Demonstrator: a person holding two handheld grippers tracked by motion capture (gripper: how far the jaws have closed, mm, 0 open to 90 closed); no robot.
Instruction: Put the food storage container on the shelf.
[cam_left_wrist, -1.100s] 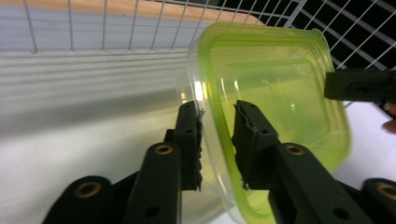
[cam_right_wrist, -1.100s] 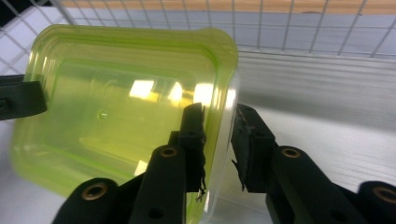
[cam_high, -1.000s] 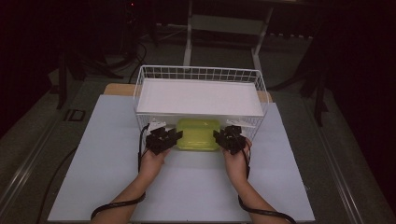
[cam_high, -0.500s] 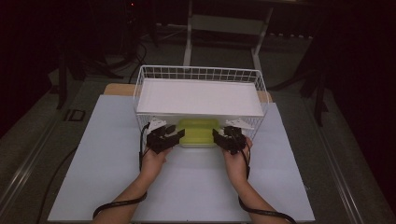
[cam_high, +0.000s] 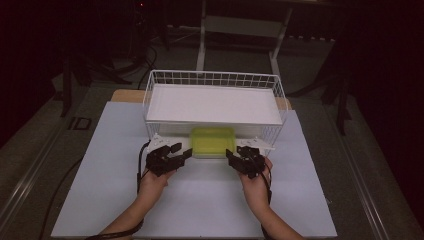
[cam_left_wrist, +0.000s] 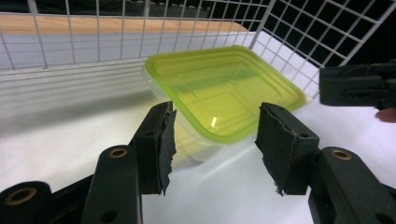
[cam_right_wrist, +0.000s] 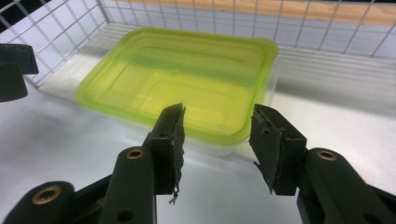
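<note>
A clear plastic box with a yellow-green lid (cam_high: 212, 141) stands on the white table under the front edge of a white wire rack (cam_high: 212, 80). My left gripper (cam_high: 181, 150) is just short of the box's left near corner. In the left gripper view the box (cam_left_wrist: 224, 91) lies beyond the jaws, and my left gripper (cam_left_wrist: 215, 140) has just been opening, with nothing between its jaws. My right gripper (cam_high: 232, 155) sits off the right near corner. In the right gripper view my right gripper (cam_right_wrist: 217, 135) has just closed a little but stays open, short of the box (cam_right_wrist: 177, 79).
The rack carries a flat white board (cam_high: 212, 105) as its top, with wire walls at both sides and the back. The white table sheet (cam_high: 200, 200) spreads wide in front. Dark floor and stand legs lie beyond the table.
Both grippers have let go of the box's sides and drawn back towards the person. Their jaws stand wider than a second ago. The box stays under the rack.
</note>
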